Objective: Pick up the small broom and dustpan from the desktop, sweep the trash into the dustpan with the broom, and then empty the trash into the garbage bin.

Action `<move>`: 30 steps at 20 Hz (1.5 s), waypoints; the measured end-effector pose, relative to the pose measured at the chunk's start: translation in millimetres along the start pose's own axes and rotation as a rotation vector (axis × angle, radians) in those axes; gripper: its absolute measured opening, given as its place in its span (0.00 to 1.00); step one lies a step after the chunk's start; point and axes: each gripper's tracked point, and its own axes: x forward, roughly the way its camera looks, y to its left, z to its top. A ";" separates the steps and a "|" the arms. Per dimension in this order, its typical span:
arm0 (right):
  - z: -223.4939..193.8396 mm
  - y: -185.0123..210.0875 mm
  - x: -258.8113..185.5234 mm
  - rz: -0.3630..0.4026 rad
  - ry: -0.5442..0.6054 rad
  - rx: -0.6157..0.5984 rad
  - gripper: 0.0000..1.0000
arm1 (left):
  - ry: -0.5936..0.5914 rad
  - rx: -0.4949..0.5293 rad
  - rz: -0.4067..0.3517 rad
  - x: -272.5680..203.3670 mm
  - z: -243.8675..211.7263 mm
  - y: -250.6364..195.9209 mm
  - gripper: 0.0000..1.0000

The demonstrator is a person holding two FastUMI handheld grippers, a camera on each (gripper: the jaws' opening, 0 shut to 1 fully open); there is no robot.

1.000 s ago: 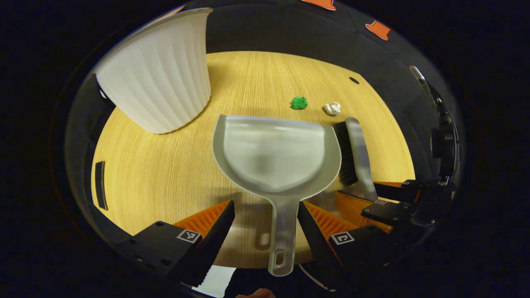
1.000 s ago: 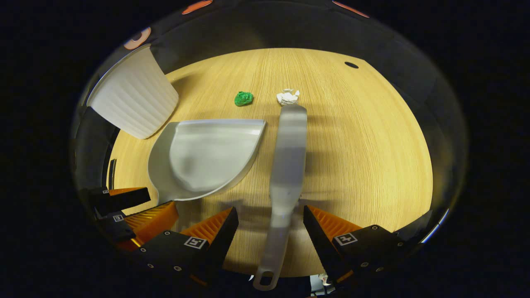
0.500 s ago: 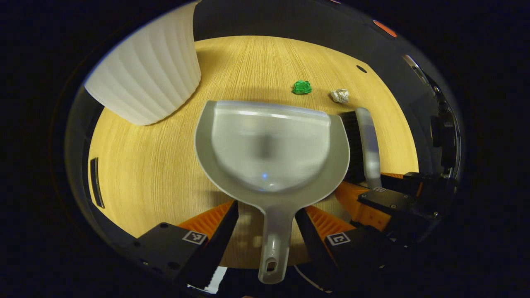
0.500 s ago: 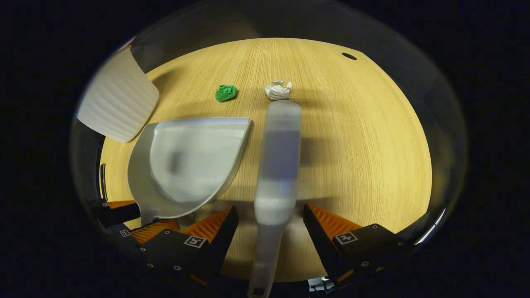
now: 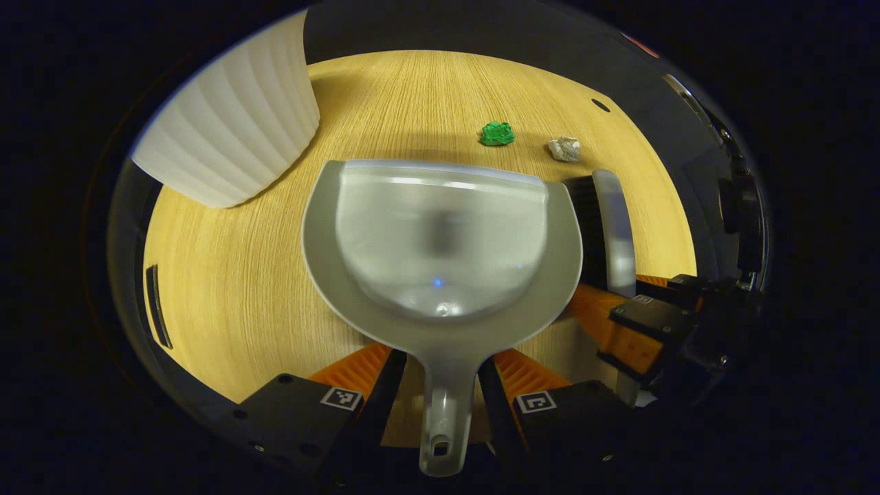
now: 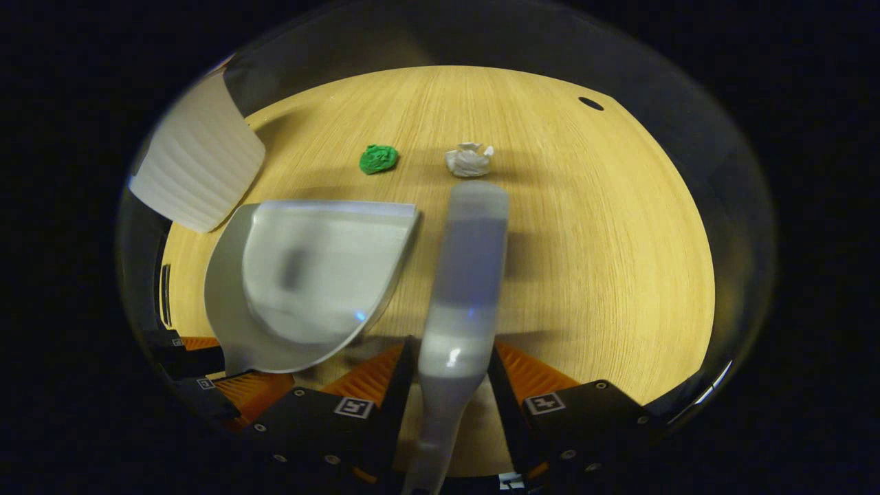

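Your fingers are drawn in close on both handles: at the bottom of the left gripper view the left gripper (image 5: 435, 385) has its fingers against either side of the dustpan (image 5: 440, 240) handle, and at the bottom of the right gripper view the right gripper (image 6: 447, 381) has its fingers tight beside the broom (image 6: 464, 275) neck; whether the broom is fully clamped is hard to say, since that part is blurred, but it looks gripped.

You are at the pick-up step; both tools appear to sit on the worktop (image 6: 584, 240) or just off it, side by side, the pan left of the broom in the right gripper view. Next you need to lift them cleanly, set the pan's open lip down facing the scraps, and bring the bristles round behind them; keep the pan level so its edge meets the wood.

The green scrap (image 6: 378, 158) and the white scrap (image 6: 469, 159) lie apart on the bare wood above the tools, the white one just past the broom's tip; the dustpan holds nothing; the white ribbed bin (image 5: 227, 124) stands at the upper left of the left gripper view, its inside hidden from you.
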 end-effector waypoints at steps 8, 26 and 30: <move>-6.3 0.7 -1.8 -0.014 0.025 0.002 0.40 | 0.024 0.029 0.003 2.9 -1.1 -4.9 0.38; 37.6 -22.3 -15.4 0.062 -0.055 0.039 0.21 | -0.003 0.210 -0.046 -3.2 13.4 17.5 0.30; 78.1 -56.7 -4.1 0.052 -0.040 0.045 0.21 | -0.014 0.350 -0.070 -8.4 30.6 31.6 0.30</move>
